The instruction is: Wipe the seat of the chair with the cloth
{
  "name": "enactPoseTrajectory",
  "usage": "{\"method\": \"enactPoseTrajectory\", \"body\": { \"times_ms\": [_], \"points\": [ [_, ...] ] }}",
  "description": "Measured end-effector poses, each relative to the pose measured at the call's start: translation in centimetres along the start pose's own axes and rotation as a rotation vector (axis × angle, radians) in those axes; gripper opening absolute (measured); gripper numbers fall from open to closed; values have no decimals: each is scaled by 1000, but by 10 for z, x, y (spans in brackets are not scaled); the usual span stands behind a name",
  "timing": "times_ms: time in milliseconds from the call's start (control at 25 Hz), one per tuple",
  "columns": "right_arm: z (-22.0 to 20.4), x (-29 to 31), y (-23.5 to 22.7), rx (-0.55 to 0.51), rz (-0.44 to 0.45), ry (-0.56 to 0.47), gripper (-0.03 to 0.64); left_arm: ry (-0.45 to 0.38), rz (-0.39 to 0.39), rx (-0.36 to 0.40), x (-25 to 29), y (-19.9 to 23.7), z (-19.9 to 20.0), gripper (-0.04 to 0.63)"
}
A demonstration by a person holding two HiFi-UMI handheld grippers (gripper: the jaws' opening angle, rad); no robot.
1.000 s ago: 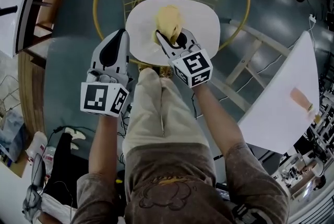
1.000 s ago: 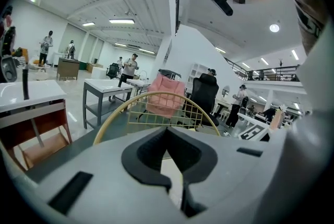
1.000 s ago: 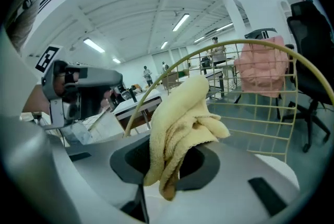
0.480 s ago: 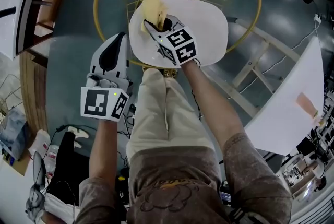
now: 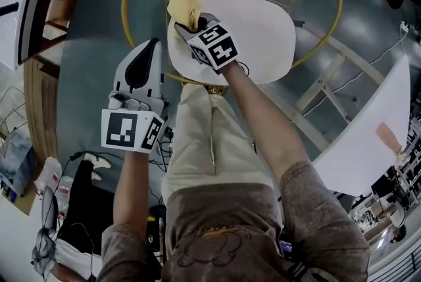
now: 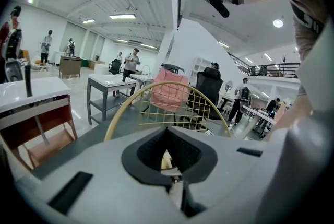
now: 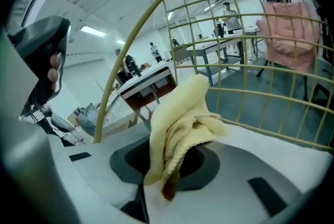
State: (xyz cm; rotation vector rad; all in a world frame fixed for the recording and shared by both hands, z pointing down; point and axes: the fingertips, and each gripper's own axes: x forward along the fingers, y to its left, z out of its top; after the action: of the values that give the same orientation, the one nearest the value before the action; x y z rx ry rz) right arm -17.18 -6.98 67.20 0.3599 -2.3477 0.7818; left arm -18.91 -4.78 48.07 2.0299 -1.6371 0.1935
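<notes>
Gripping a crumpled, pale-yellow terry cloth point(image 5: 183, 7) at the white chair seat's point(image 5: 263, 31) left rear edge: right gripper point(image 5: 192, 25). Left gripper point(image 5: 146, 54), jaws together and empty, hangs just off the seat.

Your right gripper point(image 5: 191, 24) reaches forward, clamped on the cloth point(image 5: 183, 8) — your left gripper point(image 5: 152, 50) hangs back, jaws together.

Ahead of your left tool point(image 6: 175, 182) stand a grey table point(image 6: 112, 81) and a pink-draped chair point(image 6: 169, 95) on pale floor point(image 6: 78, 93); strip lights point(image 6: 122, 16) overhead.
</notes>
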Motion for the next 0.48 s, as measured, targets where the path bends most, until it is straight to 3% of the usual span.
{"method": "enactPoseTrajectory", "body": {
  "times_ms": [480],
  "points": [
    [-3, 6, -7, 17, 16, 40, 112, 18, -25, 8, 9, -5, -5, 9]
  ]
}}
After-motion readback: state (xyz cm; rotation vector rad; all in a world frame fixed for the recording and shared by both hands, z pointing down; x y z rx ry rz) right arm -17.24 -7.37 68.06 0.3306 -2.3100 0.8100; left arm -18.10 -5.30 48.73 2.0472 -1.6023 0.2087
